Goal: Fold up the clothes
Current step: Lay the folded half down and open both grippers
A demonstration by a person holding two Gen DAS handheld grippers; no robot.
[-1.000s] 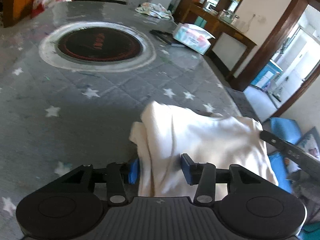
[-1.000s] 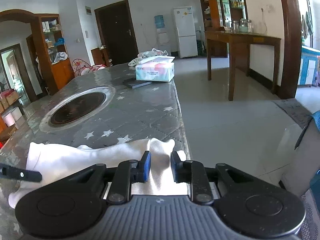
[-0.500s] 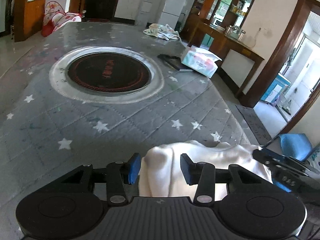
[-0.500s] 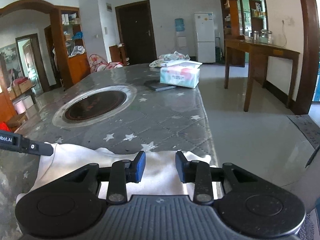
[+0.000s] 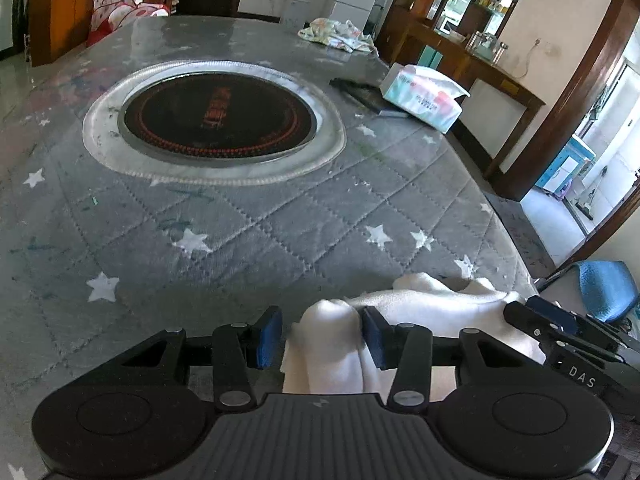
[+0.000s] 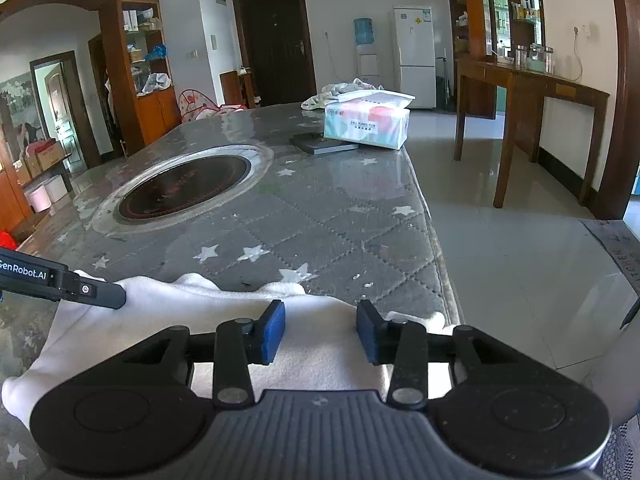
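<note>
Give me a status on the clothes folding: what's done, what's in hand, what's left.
Done: the white garment lies bunched at the near edge of the table, apparently already doubled over. In hand: nothing is clamped; the left gripper stands open around a fold of it, and the right gripper is open over the cloth. Left: flattening and further folds, since the edges look rumpled and uneven.

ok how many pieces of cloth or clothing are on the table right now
2. A white garment lies at the near table edge, under both open grippers. A crumpled patterned cloth sits at the far end, beyond the tissue box. More may be hidden behind that box.
</note>
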